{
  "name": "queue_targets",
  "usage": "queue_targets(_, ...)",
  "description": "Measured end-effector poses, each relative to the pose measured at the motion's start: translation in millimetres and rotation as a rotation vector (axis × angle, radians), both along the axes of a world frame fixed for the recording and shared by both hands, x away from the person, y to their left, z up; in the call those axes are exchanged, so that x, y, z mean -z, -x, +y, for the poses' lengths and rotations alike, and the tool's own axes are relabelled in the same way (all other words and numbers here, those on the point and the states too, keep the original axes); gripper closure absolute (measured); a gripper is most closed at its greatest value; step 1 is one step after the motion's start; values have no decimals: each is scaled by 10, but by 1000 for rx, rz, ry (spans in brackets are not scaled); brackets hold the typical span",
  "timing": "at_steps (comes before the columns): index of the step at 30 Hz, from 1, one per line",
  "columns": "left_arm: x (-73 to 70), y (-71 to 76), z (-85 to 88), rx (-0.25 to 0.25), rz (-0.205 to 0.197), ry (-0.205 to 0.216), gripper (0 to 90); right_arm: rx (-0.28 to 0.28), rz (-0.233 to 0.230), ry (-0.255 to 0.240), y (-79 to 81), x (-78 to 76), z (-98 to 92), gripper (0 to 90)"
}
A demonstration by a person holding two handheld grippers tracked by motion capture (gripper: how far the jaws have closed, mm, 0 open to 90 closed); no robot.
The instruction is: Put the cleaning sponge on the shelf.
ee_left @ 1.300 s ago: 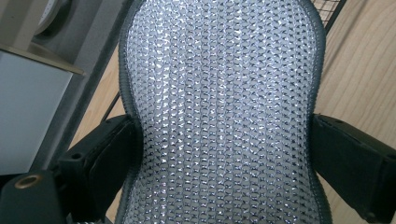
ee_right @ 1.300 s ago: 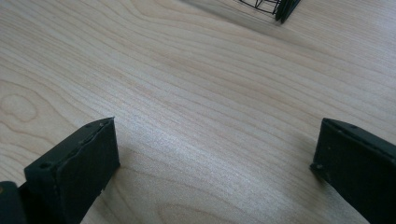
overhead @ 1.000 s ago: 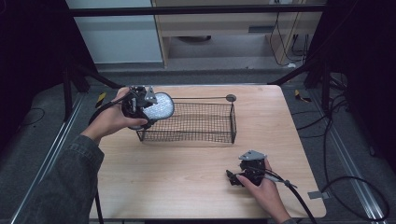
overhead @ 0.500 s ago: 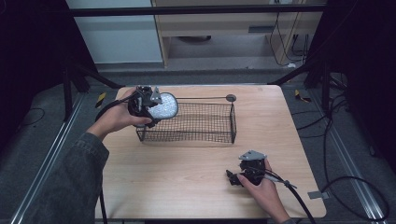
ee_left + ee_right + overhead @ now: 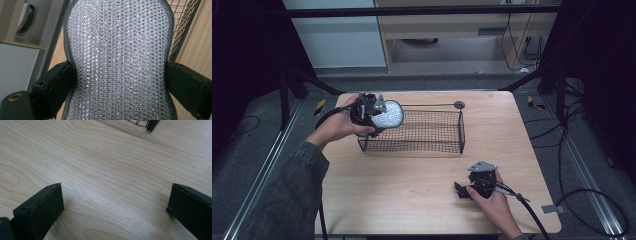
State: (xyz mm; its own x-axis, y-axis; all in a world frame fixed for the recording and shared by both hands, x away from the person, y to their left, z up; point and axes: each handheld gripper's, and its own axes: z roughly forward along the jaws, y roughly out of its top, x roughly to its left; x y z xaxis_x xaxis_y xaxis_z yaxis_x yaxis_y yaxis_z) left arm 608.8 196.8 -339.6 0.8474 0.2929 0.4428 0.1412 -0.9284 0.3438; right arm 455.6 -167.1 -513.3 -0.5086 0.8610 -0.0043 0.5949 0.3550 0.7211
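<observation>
The left gripper (image 5: 379, 116) is clamped on a silvery mesh pad (image 5: 387, 115), both jaws pressed against its narrowed sides in the left gripper view (image 5: 120, 60), and holds it over the left end of the black wire basket (image 5: 432, 132) on the far half of the wooden table (image 5: 392, 190). The basket's long handle (image 5: 457, 105) reaches right along its far rim. The right gripper (image 5: 460, 191) rests low on the near right of the table, jaws spread wide over bare wood, well apart from the basket.

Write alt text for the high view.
The left hand-held gripper holds a silvery mesh pad over the left end of a black wire basket on a wooden table. The right hand-held gripper rests open near the front edge.
</observation>
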Motion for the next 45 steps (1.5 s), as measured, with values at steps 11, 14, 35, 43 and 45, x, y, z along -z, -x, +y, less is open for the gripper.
queue_targets(11,49,-13,-32,28,1,-6,80,-2,-1,1,-2,0,-1,4)
queue_targets(14,73,-8,-29,40,-5,-16,80,-2,-1,0,-2,0,-1,4)
queue_targets(35,136,0,-100,70,-44,-46,80,-2,-1,0,-1,0,-1,4)
queue_targets(43,180,-5,-95,66,-50,-41,80,-2,-1,0,-1,0,-1,4)
queue_targets(45,206,-14,-83,64,-44,-45,80,-2,-1,1,-1,1,-1,4)
